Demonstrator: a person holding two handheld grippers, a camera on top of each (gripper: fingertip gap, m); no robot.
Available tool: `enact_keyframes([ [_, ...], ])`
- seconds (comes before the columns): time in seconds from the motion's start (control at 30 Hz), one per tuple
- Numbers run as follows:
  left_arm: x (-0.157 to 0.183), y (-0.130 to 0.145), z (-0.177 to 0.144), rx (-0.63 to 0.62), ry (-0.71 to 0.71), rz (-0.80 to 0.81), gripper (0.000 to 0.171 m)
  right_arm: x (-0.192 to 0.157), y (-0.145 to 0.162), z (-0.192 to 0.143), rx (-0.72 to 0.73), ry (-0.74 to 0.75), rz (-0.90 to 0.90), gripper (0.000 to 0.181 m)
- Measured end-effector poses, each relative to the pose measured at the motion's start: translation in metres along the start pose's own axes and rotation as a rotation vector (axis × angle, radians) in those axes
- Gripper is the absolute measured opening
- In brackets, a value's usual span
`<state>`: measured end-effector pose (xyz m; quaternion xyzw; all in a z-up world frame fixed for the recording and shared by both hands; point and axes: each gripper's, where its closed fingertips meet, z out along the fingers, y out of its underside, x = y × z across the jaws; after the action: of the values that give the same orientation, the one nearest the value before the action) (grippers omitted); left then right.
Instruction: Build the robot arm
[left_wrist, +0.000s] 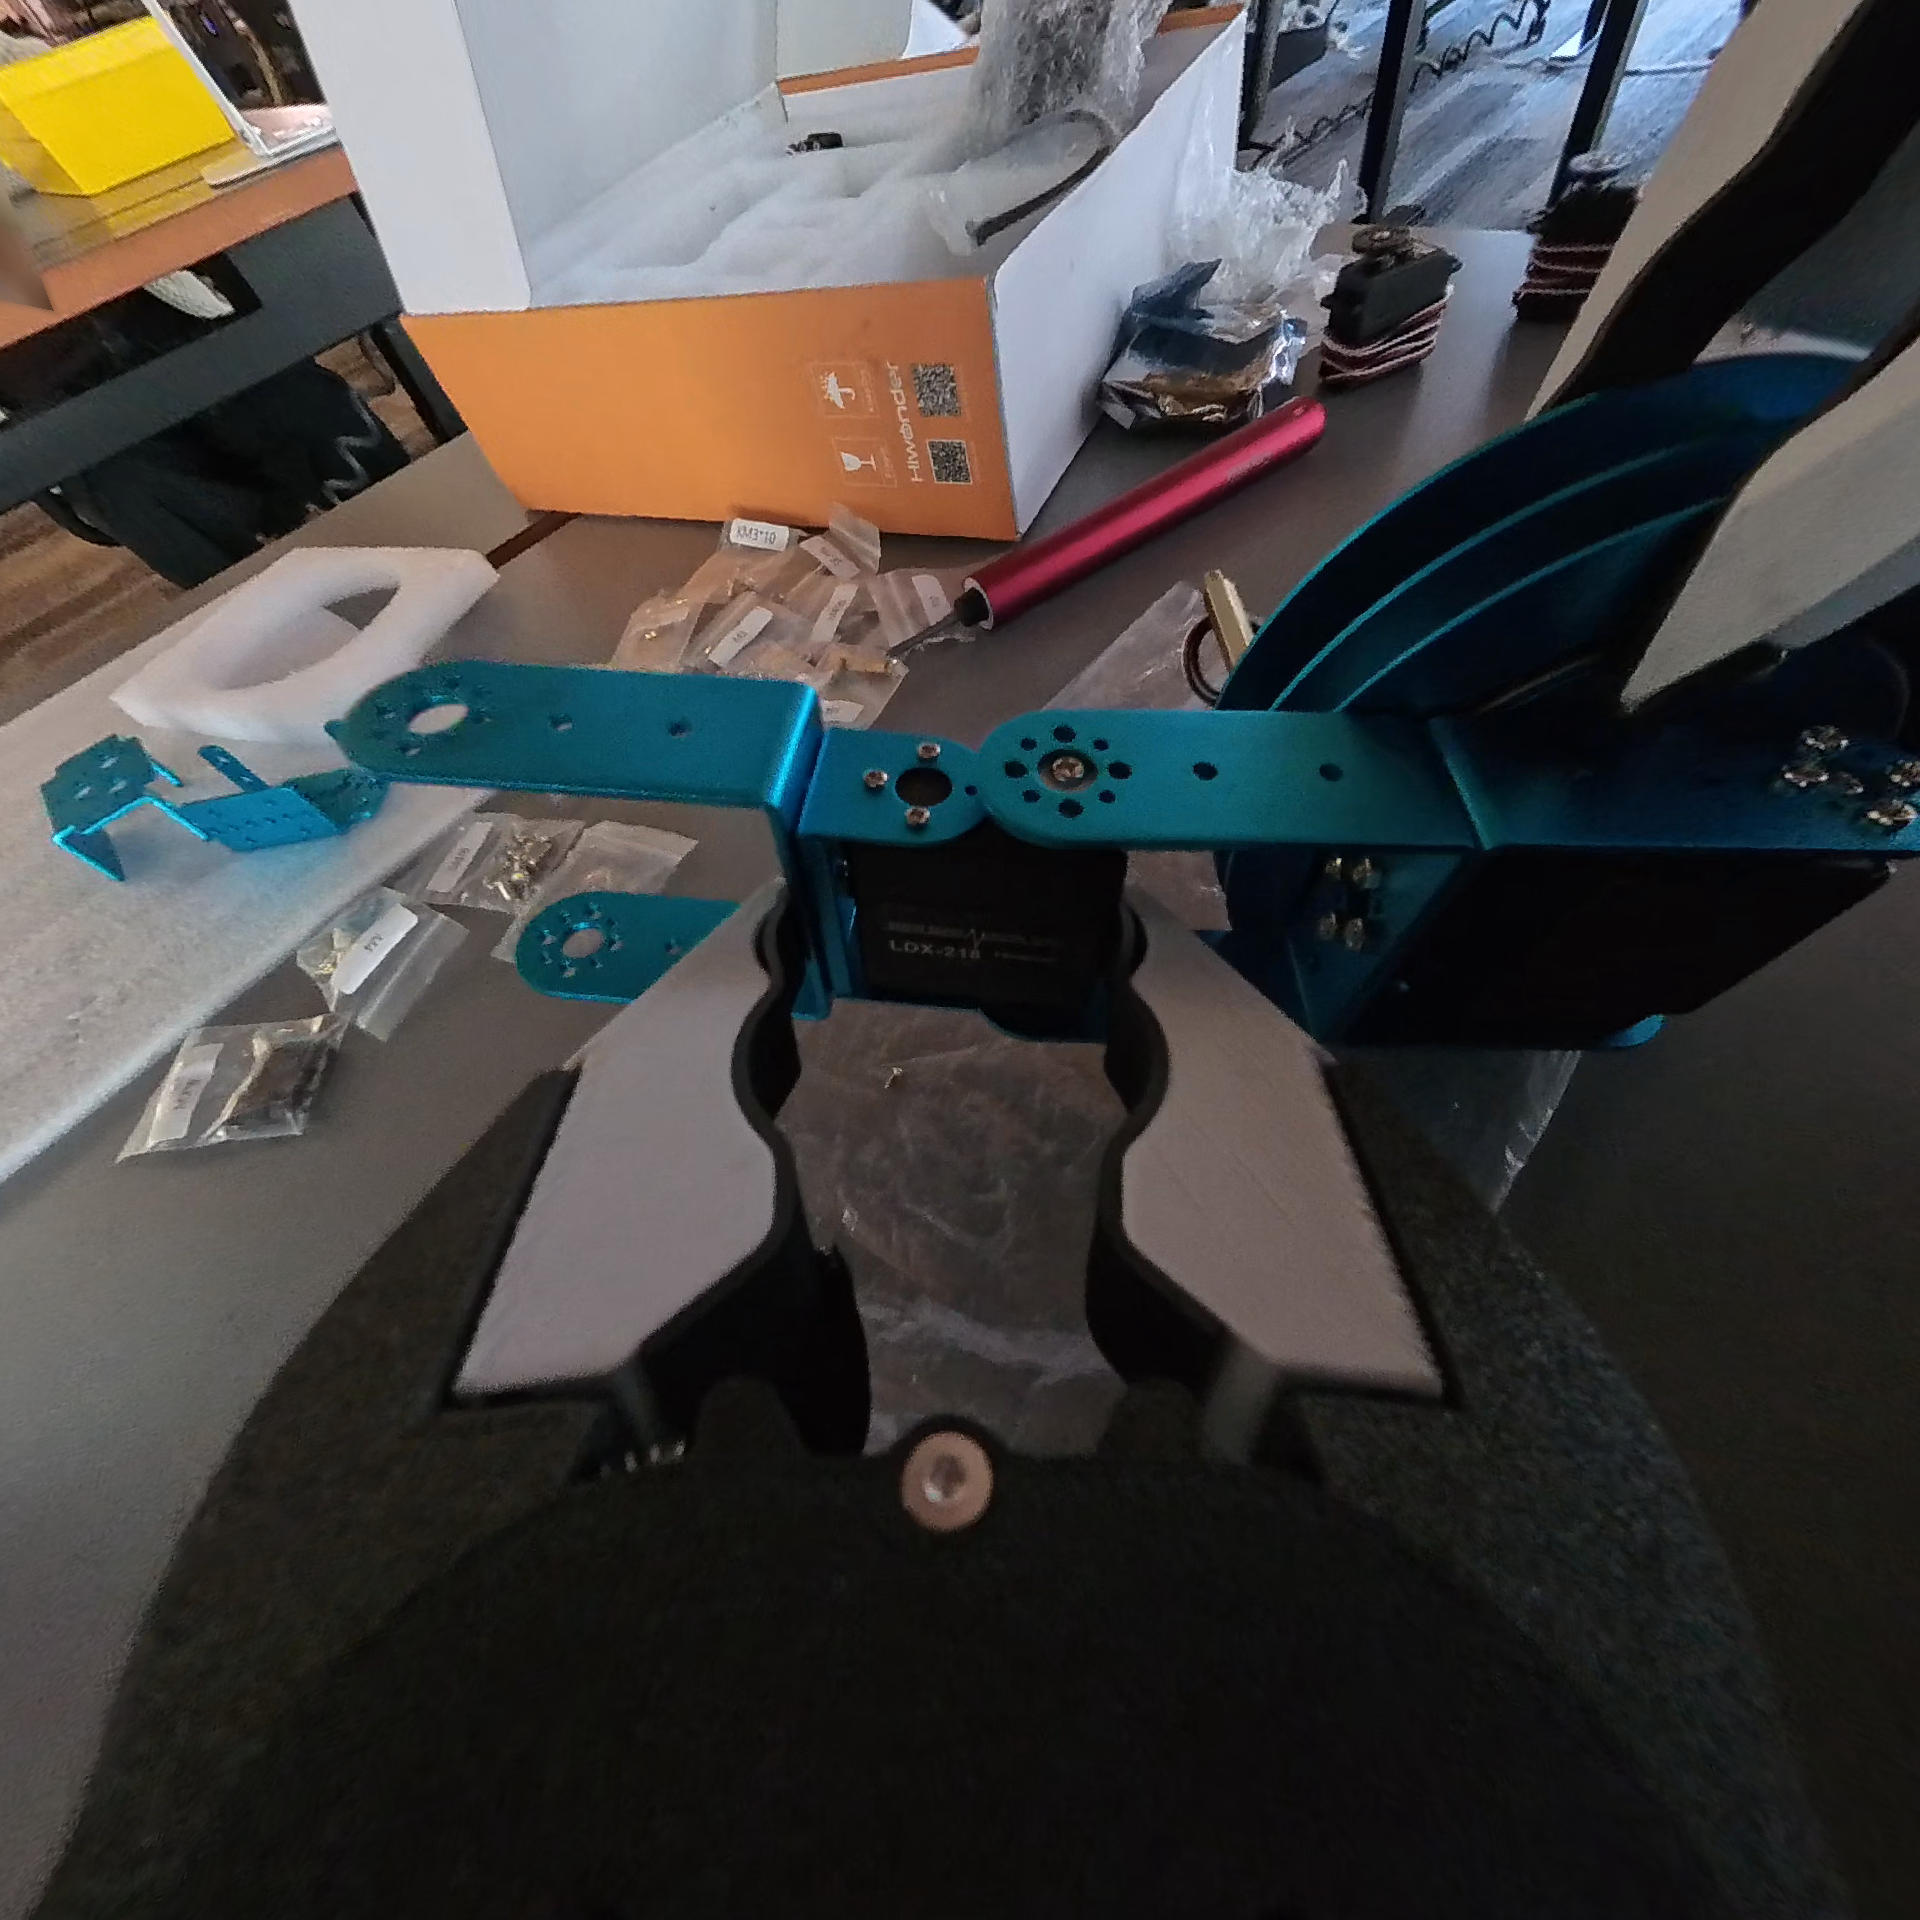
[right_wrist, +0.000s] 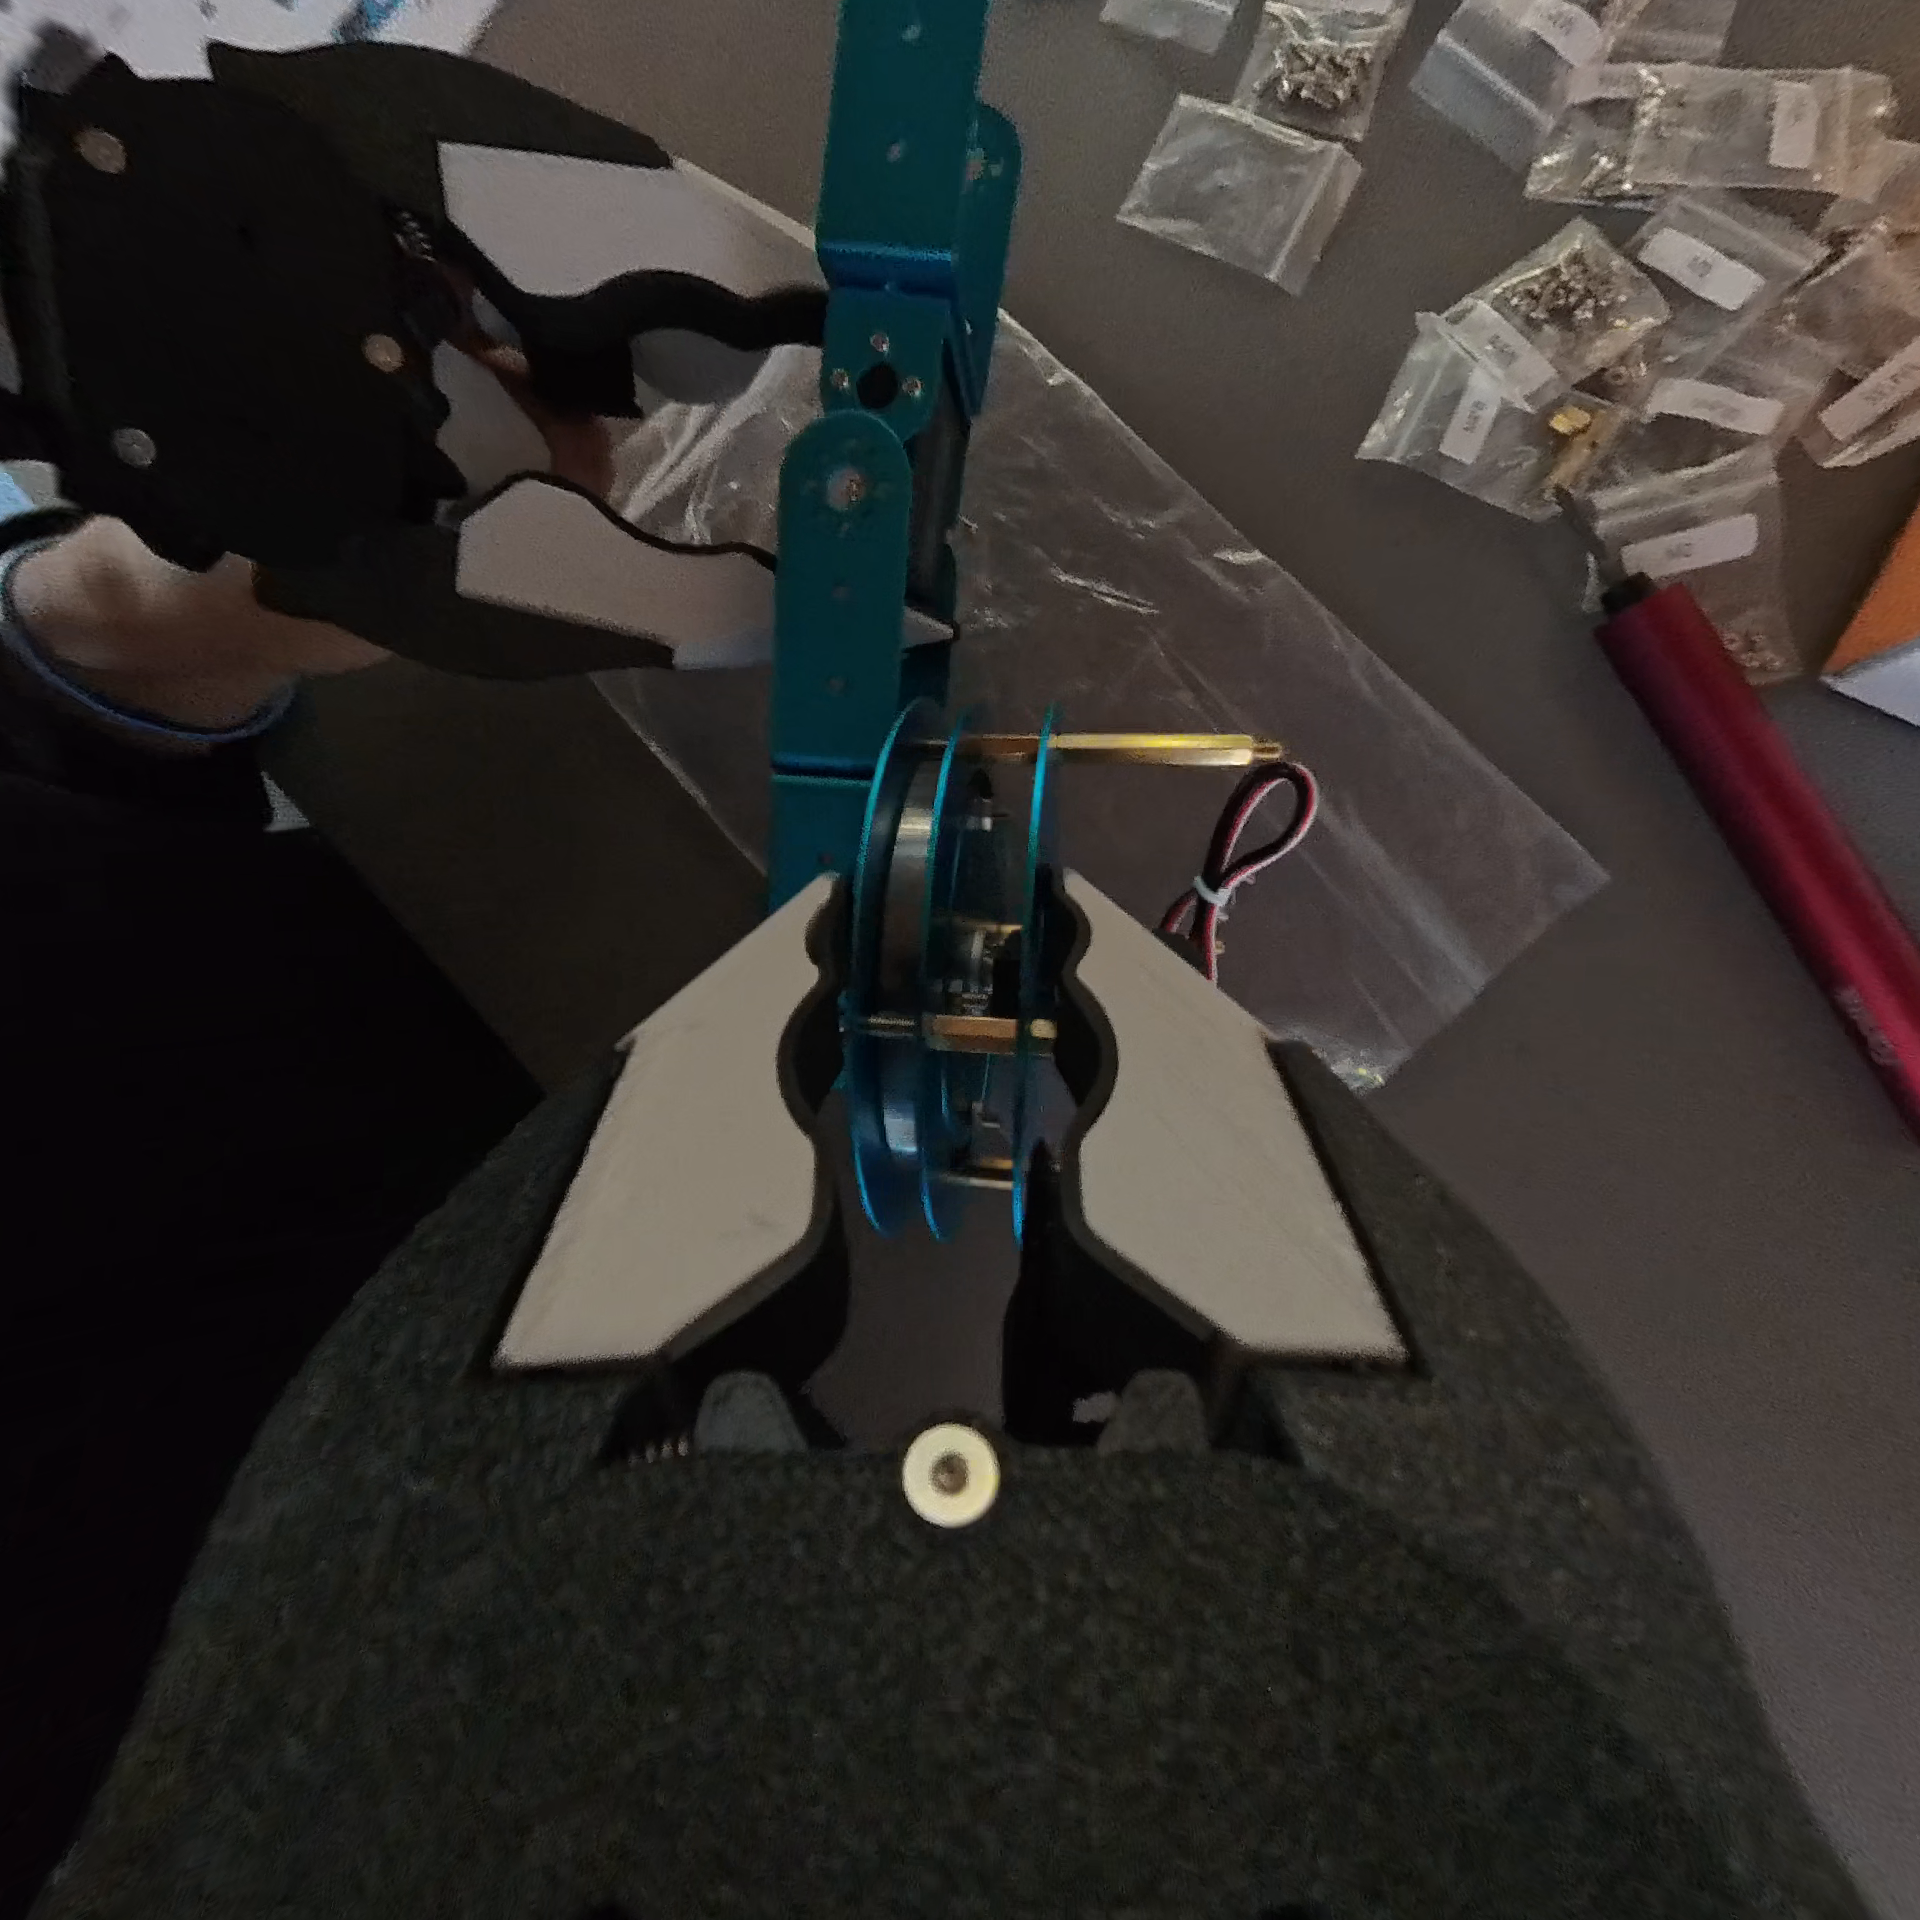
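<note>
A blue metal arm assembly is held off the grey table between both grippers. My left gripper (left_wrist: 954, 925) is shut on its black servo (left_wrist: 966, 940), which sits in a blue bracket; a blue U bracket (left_wrist: 623, 727) sticks out to the left. My right gripper (right_wrist: 948, 904) is shut on the assembly's round blue base discs (right_wrist: 940, 1039). It also shows in the left wrist view (left_wrist: 1590, 551) at the upper right. The left gripper (right_wrist: 821, 457) shows in the right wrist view, clamped across the blue arm (right_wrist: 842, 582). A brass standoff (right_wrist: 1143, 746) and a red, white and black wire loop (right_wrist: 1247, 842) stick out of the base.
An open orange and white box (left_wrist: 727, 416) stands behind. A red screwdriver handle (left_wrist: 1143, 509), several small bags of screws (left_wrist: 769, 613), a white foam piece (left_wrist: 301, 644), loose blue brackets (left_wrist: 208, 800) and black servos (left_wrist: 1382, 301) lie on the table. A clear plastic bag (right_wrist: 1195, 644) lies under the assembly. The red screwdriver handle (left_wrist: 1143, 509) is about equally far from each gripper, around 20 centimetres. Look for it in the right wrist view (right_wrist: 1807, 858) too.
</note>
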<state>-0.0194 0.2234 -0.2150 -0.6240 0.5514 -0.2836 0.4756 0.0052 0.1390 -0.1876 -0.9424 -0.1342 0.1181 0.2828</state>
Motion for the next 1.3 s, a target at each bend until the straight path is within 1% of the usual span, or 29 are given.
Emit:
enact_keyframes([
  [0.17,-0.002,-0.001,0.000,0.010,0.004,-0.010,0.057,-0.001,-0.004,0.001,0.065,-0.115,0.039,0.039],
  [0.43,-0.002,-0.002,-0.001,0.020,0.011,-0.022,0.056,0.002,-0.010,0.000,0.141,-0.175,0.035,0.039],
  [0.67,-0.005,0.002,-0.001,0.003,-0.042,-0.019,0.057,0.004,-0.016,0.001,0.178,-0.165,0.037,0.038],
  [0.73,-0.005,0.004,-0.001,0.000,-0.059,-0.041,0.057,0.006,-0.020,0.001,0.202,-0.137,0.027,0.037],
  [0.8,-0.005,0.004,-0.002,0.002,-0.053,-0.050,0.057,0.007,-0.024,0.000,0.218,-0.108,0.003,0.044],
  [0.9,-0.005,0.000,-0.004,0.017,-0.065,-0.043,0.057,0.002,-0.045,-0.010,0.304,-0.051,-0.073,0.045],
  [0.93,-0.005,-0.001,-0.004,0.015,-0.074,-0.038,0.057,-0.003,-0.053,-0.013,0.326,-0.036,-0.111,0.048],
  [0.97,-0.005,-0.001,-0.004,0.010,-0.083,-0.041,0.057,-0.011,-0.059,-0.013,0.324,-0.043,-0.150,0.049],
  [1.03,-0.004,-0.001,-0.003,0.008,-0.081,-0.045,0.056,-0.025,-0.060,-0.002,0.237,-0.078,-0.203,0.054],
  [1.1,-0.003,-0.003,-0.005,0.018,-0.086,-0.028,0.057,-0.022,-0.063,0.011,0.177,-0.047,-0.221,0.052],
  [1.2,-0.003,-0.004,-0.007,0.021,-0.103,-0.011,0.057,-0.025,-0.058,0.028,0.067,-0.070,-0.202,0.048],
  [1.23,-0.003,-0.004,-0.008,0.020,-0.108,-0.010,0.057,-0.025,-0.055,0.033,0.033,-0.055,-0.206,0.050],
  [1.3,-0.003,-0.003,-0.009,0.020,-0.112,-0.006,0.057,-0.019,-0.055,0.039,0.018,0.018,-0.218,0.042],
])
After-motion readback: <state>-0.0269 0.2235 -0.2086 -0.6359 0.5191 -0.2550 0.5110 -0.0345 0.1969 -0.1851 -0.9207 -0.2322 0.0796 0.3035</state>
